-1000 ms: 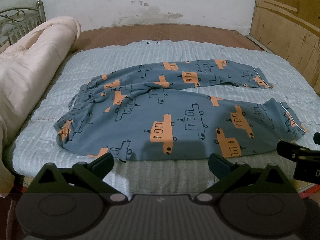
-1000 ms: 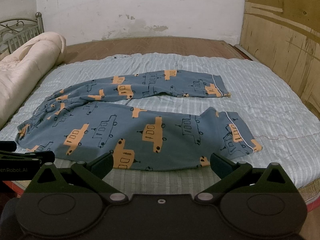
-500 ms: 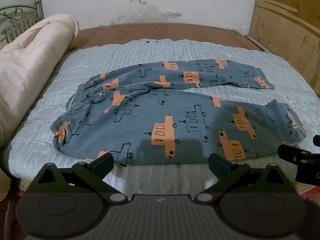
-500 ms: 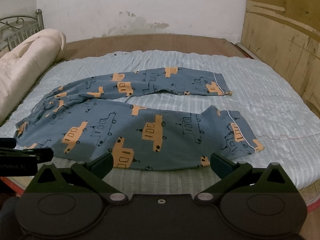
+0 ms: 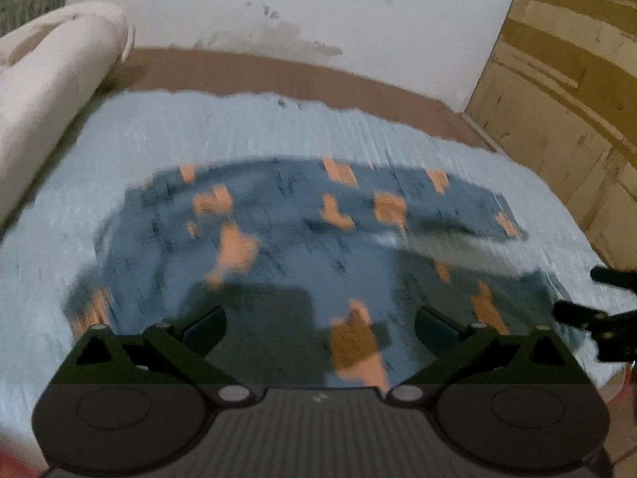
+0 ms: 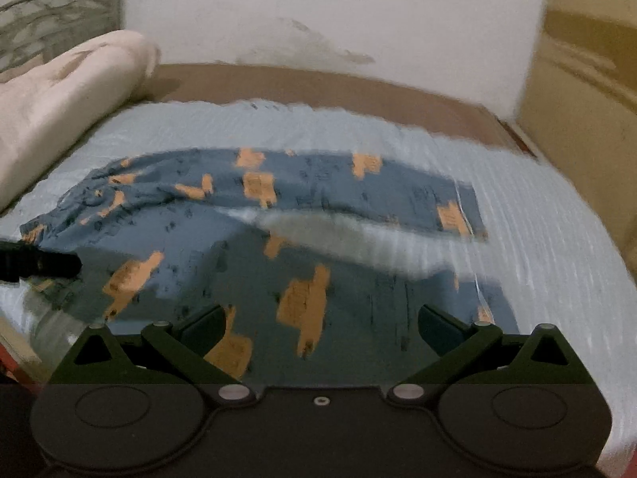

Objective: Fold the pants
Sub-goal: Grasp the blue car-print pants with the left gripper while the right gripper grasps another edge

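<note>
Bed (image 5: pixel 549 215) w/ pale blue ribbed cover fills both views; white wall at far side, brown board at far edge. Both pics blurred. Rolled cream quilt (image 6: pixel 59 103) along left side of bed; wood panel (image 5: pixel 565 91) at right. Pants (image 5: pixel 302 255), blue w/ orange car print, lie flat across middle of bed: waistband at left, two legs running right, far leg & near leg split by a strip of cover. Left gripper (image 5: pixel 320 320) over near edge of pants toward waist end, jaws wide open, nothing in them. Right gripper (image 6: pixel 321 320) over near leg, toward cuff end, jaws wide open too, empty. Can't tell if fingertips touch the fabric.
</note>
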Demonstrator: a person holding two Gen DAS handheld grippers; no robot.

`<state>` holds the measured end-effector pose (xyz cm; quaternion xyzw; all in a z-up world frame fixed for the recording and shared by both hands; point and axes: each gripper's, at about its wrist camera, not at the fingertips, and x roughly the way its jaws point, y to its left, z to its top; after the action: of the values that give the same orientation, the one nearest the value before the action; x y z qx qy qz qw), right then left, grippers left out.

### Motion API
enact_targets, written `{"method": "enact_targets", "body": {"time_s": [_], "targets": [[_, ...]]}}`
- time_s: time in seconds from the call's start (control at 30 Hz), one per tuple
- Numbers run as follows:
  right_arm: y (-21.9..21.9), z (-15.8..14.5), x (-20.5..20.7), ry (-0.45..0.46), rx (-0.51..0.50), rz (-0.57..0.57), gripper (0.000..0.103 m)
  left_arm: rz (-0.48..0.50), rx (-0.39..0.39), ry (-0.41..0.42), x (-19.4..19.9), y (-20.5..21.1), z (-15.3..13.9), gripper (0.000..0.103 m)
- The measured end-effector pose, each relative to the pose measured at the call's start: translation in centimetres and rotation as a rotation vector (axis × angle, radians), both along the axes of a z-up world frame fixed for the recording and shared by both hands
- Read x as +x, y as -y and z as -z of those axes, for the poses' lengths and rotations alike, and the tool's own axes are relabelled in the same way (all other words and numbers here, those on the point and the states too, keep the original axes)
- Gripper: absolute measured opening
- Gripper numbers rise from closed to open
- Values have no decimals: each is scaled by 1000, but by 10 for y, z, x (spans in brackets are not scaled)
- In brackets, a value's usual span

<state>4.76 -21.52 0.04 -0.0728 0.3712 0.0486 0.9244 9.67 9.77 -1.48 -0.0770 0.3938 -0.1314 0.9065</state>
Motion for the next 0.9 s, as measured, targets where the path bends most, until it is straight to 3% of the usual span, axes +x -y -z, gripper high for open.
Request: {"method": "enact_targets", "body": {"time_s": [0.1,0.27,0.53,0.7,0.9], "targets": [[1,-11,28,51,-34,-90,102,25,32,13,44,-31,-4,102],[0,-23,93,93,-115,-224,102,108,177,24,123,-64,-1,102],[-10,-19,208,17,-85,-509,102,320,255,4,228,-98,23,102],[-12,-10,270,0,-113,-536,102,358,253,-70,272,-117,48,93],[-11,6,310,5,-102,-521,102,476,322,-114,283,-107,75,84]]}}
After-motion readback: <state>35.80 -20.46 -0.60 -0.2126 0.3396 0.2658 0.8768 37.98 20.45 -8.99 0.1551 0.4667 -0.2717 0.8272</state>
